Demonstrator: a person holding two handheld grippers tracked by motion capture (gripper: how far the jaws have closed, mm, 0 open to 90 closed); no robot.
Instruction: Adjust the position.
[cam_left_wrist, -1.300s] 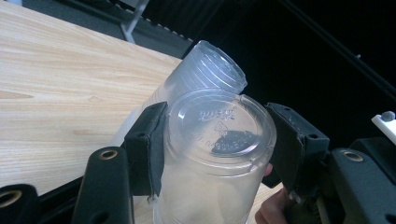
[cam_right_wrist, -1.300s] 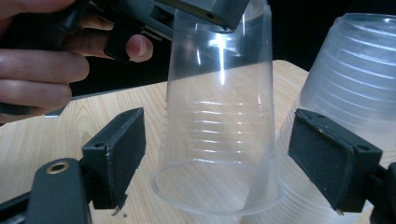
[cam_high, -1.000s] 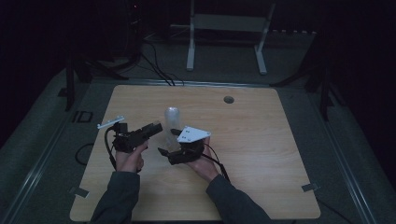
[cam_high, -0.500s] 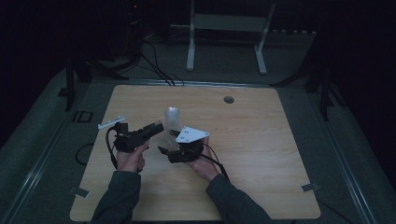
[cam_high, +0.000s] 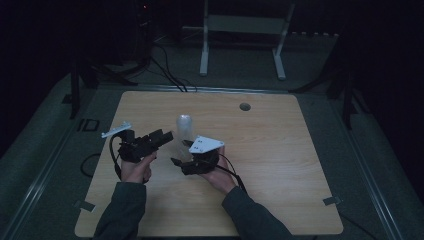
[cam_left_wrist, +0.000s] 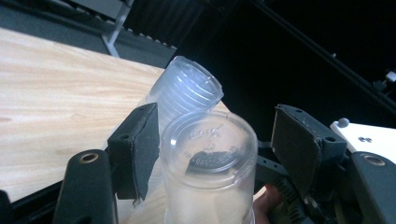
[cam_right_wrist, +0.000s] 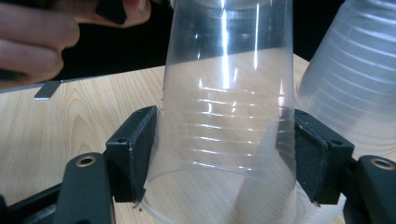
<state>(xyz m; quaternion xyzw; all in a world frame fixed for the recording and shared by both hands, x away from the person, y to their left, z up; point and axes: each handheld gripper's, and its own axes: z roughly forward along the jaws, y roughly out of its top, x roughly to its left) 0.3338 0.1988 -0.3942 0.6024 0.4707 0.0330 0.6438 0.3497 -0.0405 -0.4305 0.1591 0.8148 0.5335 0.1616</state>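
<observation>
The left hand-held gripper (cam_left_wrist: 212, 154) has just been opening, its pads now standing apart from the upside-down clear cup (cam_left_wrist: 210, 168) between them. The right hand-held gripper (cam_right_wrist: 224, 154) is clamping that cup low, beside the cup stack (cam_high: 184, 126) on the tabletop (cam_high: 280, 165). Judging by this, it should be gripping gently, lifting straight, avoiding crushing.

Clear ribbed cups (cam_right_wrist: 229, 116), pale woodgrain table (cam_high: 280, 150) (claws (cam_right_wrist: 224, 154) black).

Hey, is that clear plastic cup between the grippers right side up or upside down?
Upside down: the clear plastic cup shows its closed, embossed base on top, with its wide rim lowest in the right gripper view.
</observation>
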